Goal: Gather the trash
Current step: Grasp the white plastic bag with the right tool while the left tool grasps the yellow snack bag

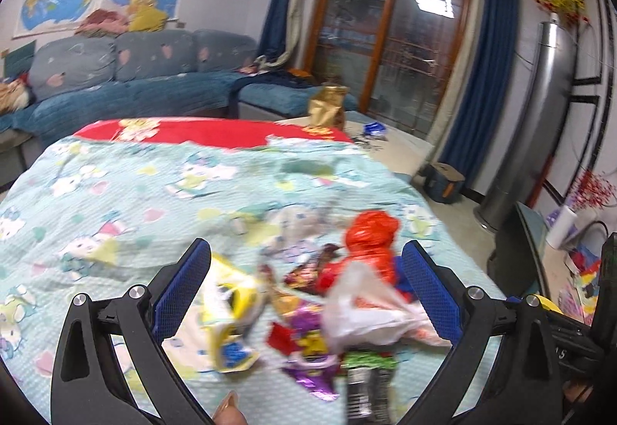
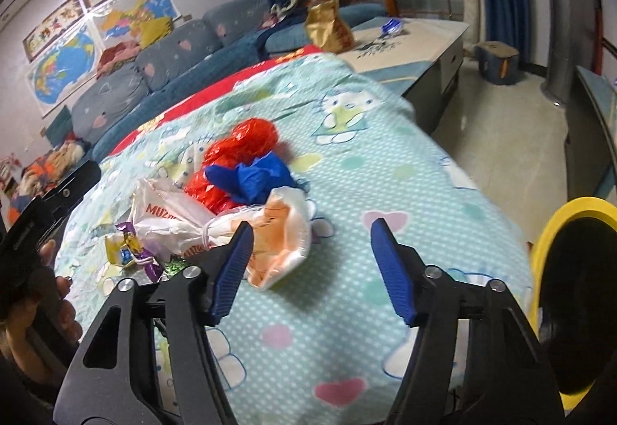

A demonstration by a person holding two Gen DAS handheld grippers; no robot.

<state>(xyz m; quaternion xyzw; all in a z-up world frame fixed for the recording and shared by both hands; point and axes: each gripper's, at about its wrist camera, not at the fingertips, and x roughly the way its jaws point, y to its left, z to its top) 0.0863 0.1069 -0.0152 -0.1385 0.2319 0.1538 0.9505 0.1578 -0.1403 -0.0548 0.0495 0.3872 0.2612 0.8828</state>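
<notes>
The left claw (image 1: 306,270) is spread wide above a heap of trash, its blue pads (image 1: 181,290) standing on either side of the heap and pressing on nothing. The right claw (image 2: 312,243) is also spread, about half its reach, with nothing between its pads; its left pad (image 2: 231,270) lies just beside the edge of a white plastic bag (image 2: 181,220), and I cannot tell whether they touch.

The trash sits bunched together on a bench covered by a pale turquoise cartoon-print cloth (image 2: 385,162). In the heap are a crumpled red plastic bag (image 1: 370,236), a scrunched blue bag (image 2: 250,178) lying against it, the white bag with orange print, a yellow and white wrapper (image 1: 231,309), a purple wrapper (image 1: 312,359) and a green-topped packet (image 1: 366,367). The left view is blurred, so the small print is unreadable.

At the right edge of the right view stands a yellow-rimmed bin (image 2: 555,224) with a dark inside.
</notes>
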